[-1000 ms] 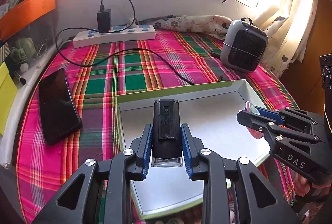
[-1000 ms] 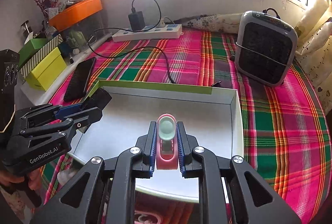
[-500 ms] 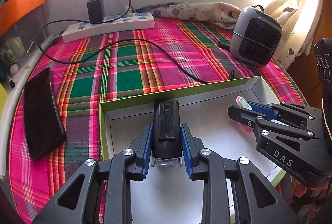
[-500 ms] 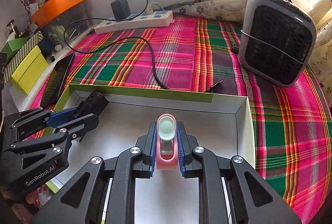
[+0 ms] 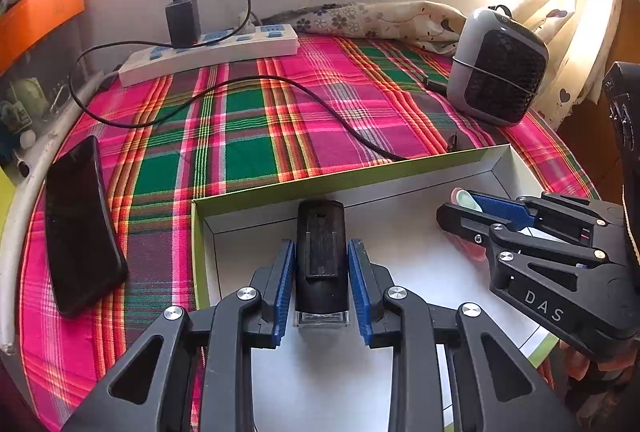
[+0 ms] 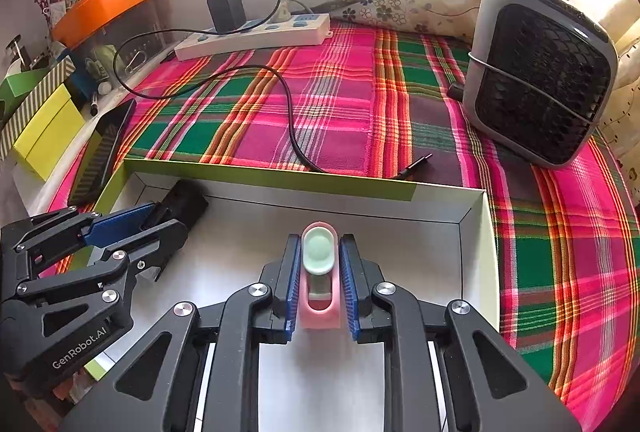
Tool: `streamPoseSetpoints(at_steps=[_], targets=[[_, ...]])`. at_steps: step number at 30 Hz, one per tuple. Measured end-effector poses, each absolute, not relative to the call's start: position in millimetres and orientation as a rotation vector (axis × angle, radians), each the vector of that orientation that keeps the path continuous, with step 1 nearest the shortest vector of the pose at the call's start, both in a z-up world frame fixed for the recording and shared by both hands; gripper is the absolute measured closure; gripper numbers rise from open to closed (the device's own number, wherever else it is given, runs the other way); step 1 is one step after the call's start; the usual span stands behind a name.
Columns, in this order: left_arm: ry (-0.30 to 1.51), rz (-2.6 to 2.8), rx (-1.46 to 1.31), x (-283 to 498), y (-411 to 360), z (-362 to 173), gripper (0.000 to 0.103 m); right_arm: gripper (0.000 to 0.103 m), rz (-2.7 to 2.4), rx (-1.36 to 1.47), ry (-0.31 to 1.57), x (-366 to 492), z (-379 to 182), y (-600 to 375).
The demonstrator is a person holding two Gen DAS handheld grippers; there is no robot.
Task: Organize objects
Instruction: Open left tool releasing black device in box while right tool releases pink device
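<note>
Lettering: "DAS" in white on the side of the right tool (image 6: 320,238), read from the left wrist view; "GenRobot.AI" on the side of the left tool (image 5: 321,244), read from the right wrist view. No other writing legible.

Left tool pressed together on a black cylindrical device (image 5: 320,220). Blue pads lie on its two flanks. Long axis runs straight along the fingers, dark rounded end pointing away, clear squared end toward the camera. It sits low over the white floor of the green-rimmed box (image 5: 320,185), near the box's far left corner.

Right tool pinching a pink oblong item (image 6: 320,308) with a pale green oval cap at its far end. Jaws have just been easing apart slightly; the pads look to be touching its sides. Long axis along the fingers, cap end away. It is over the box floor, right of the black device.

Box rests on the plaid cloth (image 6: 340,104).
</note>
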State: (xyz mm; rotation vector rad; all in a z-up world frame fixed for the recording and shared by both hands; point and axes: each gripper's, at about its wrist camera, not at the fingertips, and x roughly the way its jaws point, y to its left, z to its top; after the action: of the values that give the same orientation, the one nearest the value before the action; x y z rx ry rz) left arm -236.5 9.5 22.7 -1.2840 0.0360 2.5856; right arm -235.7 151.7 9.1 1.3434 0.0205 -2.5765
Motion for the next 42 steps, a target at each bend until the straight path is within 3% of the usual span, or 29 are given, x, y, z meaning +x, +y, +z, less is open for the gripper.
streamPoseSetpoints(at_steps=[2, 4, 6, 8, 28, 42], targets=[[0.035, 2.584, -1.283, -236.6, 8.6, 22.6, 0.077, 0.075, -2.575, 1.344, 0.022, -235.6, 9.4, 151.2], [0.023, 2.58, -1.283, -236.2, 8.7, 23.2, 0.075, 0.052, -2.578, 1.347, 0.021, -235.1, 9.7, 150.5], [0.015, 2.577, -1.275, -235.7, 6.8, 23.2, 0.068, 0.042, -2.579, 1.342, 0.014, -233.9, 10.5, 150.3], [0.005, 2.576, -1.269, -234.7, 5.4, 23.7, 0.062, 0.042, -2.594, 1.335, 0.016, -233.0, 11.9, 150.1], [-0.005, 2.658, -1.103, -160.0, -16.4, 64.5, 0.057, 0.042, -2.687, 1.202, 0.036, -166.2, 47.7, 154.6], [-0.066, 2.692, -1.089, -95.1, -45.8, 62.0, 0.056, 0.042, -2.674, 1.146, 0.036, -97.5, 51.3, 157.7]])
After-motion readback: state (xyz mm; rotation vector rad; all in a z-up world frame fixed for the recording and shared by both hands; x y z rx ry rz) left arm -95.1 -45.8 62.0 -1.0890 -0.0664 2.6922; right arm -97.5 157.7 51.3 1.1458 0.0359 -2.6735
